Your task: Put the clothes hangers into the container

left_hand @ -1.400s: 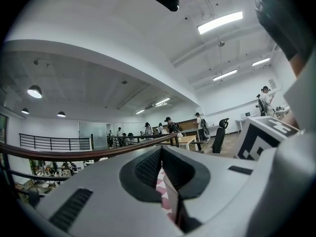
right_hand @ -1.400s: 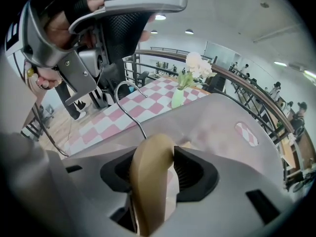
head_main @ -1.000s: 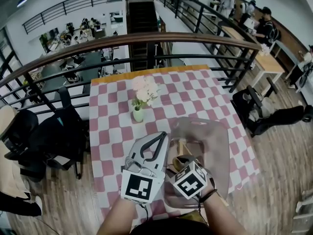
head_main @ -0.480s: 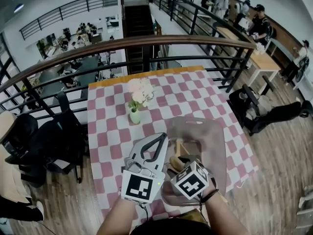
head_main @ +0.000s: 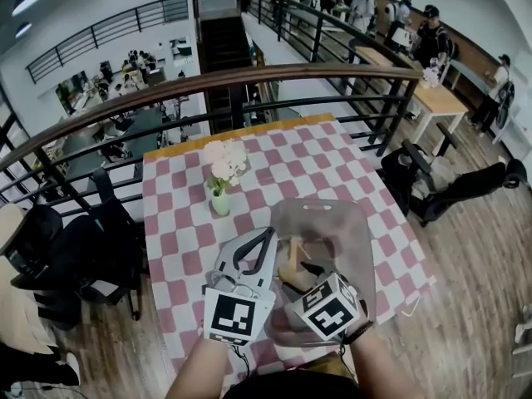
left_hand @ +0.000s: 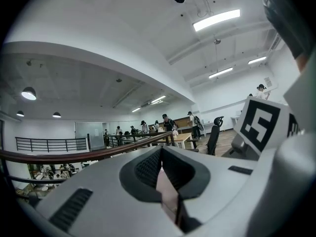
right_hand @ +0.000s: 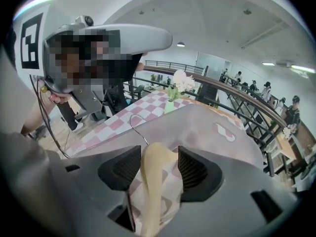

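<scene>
A clear plastic container stands on the pink-checked table, seen closer in the right gripper view. My right gripper is over the container's near end, shut on a pale wooden hanger. Its wire hook points toward the container. The wooden hanger shows inside the container's outline in the head view. My left gripper is just left of the container, tilted upward. It is shut, its tips meeting with nothing held.
A green vase of pale flowers stands on the table left of the container, also in the right gripper view. A curved railing runs behind the table. Black chairs stand to the left. People sit at far tables.
The head view has tipped a little, so the table sits slightly lower and left. Both grippers keep about the same places, and the hanger stays in the right jaws.
</scene>
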`<action>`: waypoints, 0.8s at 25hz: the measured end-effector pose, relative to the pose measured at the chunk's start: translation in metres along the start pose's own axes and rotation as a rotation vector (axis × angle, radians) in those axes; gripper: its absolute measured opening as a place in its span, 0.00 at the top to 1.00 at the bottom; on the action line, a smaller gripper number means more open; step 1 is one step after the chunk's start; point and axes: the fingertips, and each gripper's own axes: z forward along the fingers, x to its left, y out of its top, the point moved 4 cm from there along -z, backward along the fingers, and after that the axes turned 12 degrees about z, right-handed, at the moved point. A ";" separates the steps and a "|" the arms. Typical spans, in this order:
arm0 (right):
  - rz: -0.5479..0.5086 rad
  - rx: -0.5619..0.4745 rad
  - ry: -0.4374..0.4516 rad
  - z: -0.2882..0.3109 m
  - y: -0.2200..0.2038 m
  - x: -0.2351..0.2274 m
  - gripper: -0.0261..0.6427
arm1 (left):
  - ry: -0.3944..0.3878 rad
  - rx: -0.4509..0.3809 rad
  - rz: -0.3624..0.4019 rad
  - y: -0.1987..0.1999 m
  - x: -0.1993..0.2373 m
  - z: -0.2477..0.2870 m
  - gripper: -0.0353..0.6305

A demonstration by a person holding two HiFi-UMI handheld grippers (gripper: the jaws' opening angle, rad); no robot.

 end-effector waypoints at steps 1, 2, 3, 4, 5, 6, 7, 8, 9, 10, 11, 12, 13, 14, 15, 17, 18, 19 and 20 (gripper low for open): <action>-0.003 -0.016 -0.001 -0.003 0.001 -0.001 0.62 | 0.002 -0.004 0.000 0.002 -0.001 0.000 0.93; -0.004 -0.034 -0.002 -0.007 0.002 -0.002 0.62 | 0.004 -0.004 -0.001 0.004 -0.003 0.000 0.93; -0.005 -0.051 0.000 -0.011 0.004 -0.003 0.62 | 0.007 -0.003 -0.001 0.005 -0.004 0.000 0.93; -0.007 -0.066 0.001 -0.015 0.005 -0.004 0.62 | 0.010 0.001 -0.001 0.007 -0.005 0.000 0.93; -0.011 -0.078 0.003 -0.019 0.006 -0.005 0.62 | 0.012 0.009 0.000 0.008 -0.006 -0.001 0.93; -0.016 -0.089 0.004 -0.023 0.007 -0.006 0.62 | 0.015 0.014 0.001 0.009 -0.008 -0.001 0.93; -0.023 -0.102 0.005 -0.026 0.008 -0.008 0.62 | 0.018 0.011 0.003 0.011 -0.009 -0.001 0.93; -0.031 -0.118 0.004 -0.030 0.010 -0.009 0.62 | 0.022 0.007 0.006 0.014 -0.011 0.000 0.93; -0.043 -0.135 0.002 -0.034 0.011 -0.011 0.62 | 0.025 0.009 0.010 0.015 -0.012 0.000 0.93; -0.056 -0.153 0.000 -0.038 0.013 -0.013 0.62 | 0.028 0.017 0.014 0.016 -0.014 0.001 0.93; -0.068 -0.170 0.000 -0.042 0.015 -0.015 0.62 | 0.032 0.025 0.018 0.017 -0.016 0.001 0.93; -0.079 -0.186 0.002 -0.045 0.017 -0.017 0.62 | 0.038 0.029 0.021 0.018 -0.017 0.002 0.93; -0.085 -0.200 0.006 -0.049 0.018 -0.019 0.62 | 0.045 0.031 0.020 0.020 -0.019 0.002 0.93; -0.089 -0.212 0.011 -0.052 0.019 -0.020 0.62 | 0.051 0.036 0.019 0.021 -0.020 0.002 0.93; -0.094 -0.224 0.015 -0.056 0.020 -0.022 0.62 | 0.057 0.041 0.019 0.023 -0.021 0.001 0.93; -0.106 -0.250 0.024 -0.064 0.020 -0.024 0.62 | 0.072 0.045 0.020 0.026 -0.023 0.001 0.93; -0.113 -0.267 0.030 -0.068 0.020 -0.024 0.62 | 0.080 0.046 0.017 0.027 -0.025 0.001 0.93; -0.120 -0.284 0.036 -0.072 0.021 -0.025 0.62 | 0.087 0.052 0.012 0.028 -0.026 0.001 0.93; -0.127 -0.301 0.041 -0.076 0.021 -0.027 0.62 | 0.092 0.059 0.008 0.029 -0.028 0.001 0.93</action>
